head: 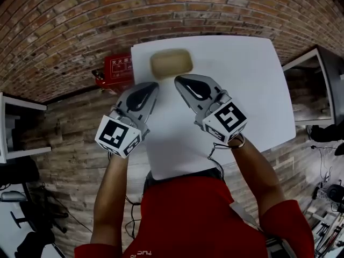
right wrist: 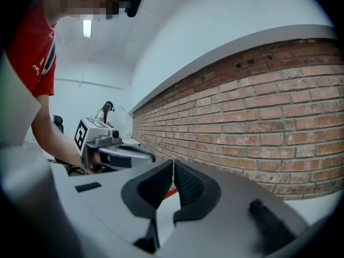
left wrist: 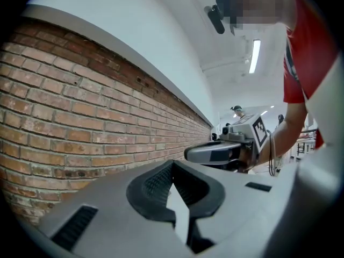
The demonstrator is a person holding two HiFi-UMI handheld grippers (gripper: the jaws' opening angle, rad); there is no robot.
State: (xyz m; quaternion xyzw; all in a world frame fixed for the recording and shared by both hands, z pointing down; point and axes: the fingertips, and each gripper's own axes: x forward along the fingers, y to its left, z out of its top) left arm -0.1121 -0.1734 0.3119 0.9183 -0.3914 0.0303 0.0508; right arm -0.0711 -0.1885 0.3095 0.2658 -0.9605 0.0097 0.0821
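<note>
1. Left grey plastic two-jaw gripper (head: 153,85): I read its black ribbed pads pressed together at the tips, nothing between them. It points forward and is angled inward.
2. Right grey plastic two-jaw gripper (head: 178,80): jaws likewise closed and empty. It is angled inward, its tip near the left one but apart from it.
3. Black-and-white marker cubes, left (head: 119,135) and right (head: 226,120), at the rear ends.
4. Bare left forearm (head: 110,190) and bare right forearm (head: 259,172), both extended.

Indoor workroom, apparently a lab or studio: exposed red-brown brick wall (head: 80,15), bare white square table (head: 258,90), red fire-equipment box (head: 115,71) on wood-plank floor (head: 70,144), loose black cables (head: 325,198), white ceiling strip light (left wrist: 254,55).
</note>
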